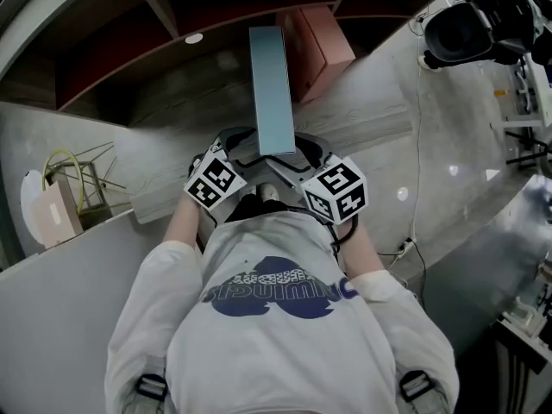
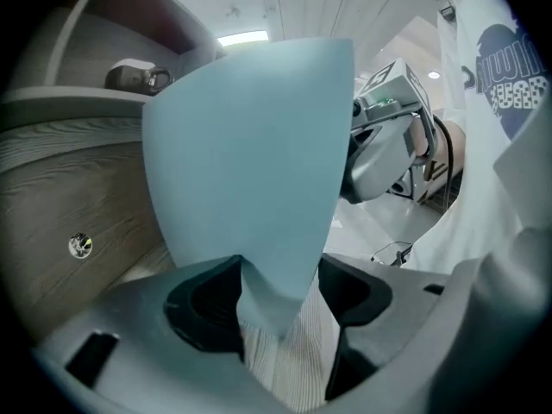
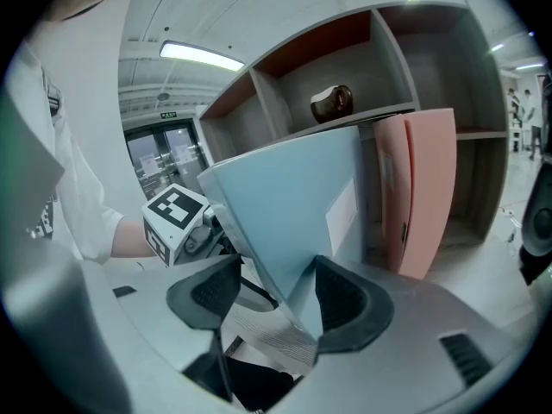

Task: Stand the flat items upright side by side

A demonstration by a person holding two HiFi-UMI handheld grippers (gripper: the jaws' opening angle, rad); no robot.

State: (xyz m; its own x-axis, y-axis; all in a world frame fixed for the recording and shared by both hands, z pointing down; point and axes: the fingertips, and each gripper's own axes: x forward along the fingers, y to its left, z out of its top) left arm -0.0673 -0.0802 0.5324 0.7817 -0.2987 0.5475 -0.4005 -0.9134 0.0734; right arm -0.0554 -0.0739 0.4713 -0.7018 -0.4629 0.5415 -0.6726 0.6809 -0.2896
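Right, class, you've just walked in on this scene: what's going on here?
A person grips the near end of a light blue book with both tools: the left tongs and the right tongs are each closed on it. The book's far end points toward a shelf, where a pink folder already stands upright, just right of it in the head view. Whether the two touch cannot be told.

The pale blue folder (image 1: 272, 89) and the pink folder (image 1: 321, 46) are plain. The shelf (image 1: 181, 93) is grey wood grain with red-brown inner walls; the shirt (image 1: 285, 352) is white with navy print.
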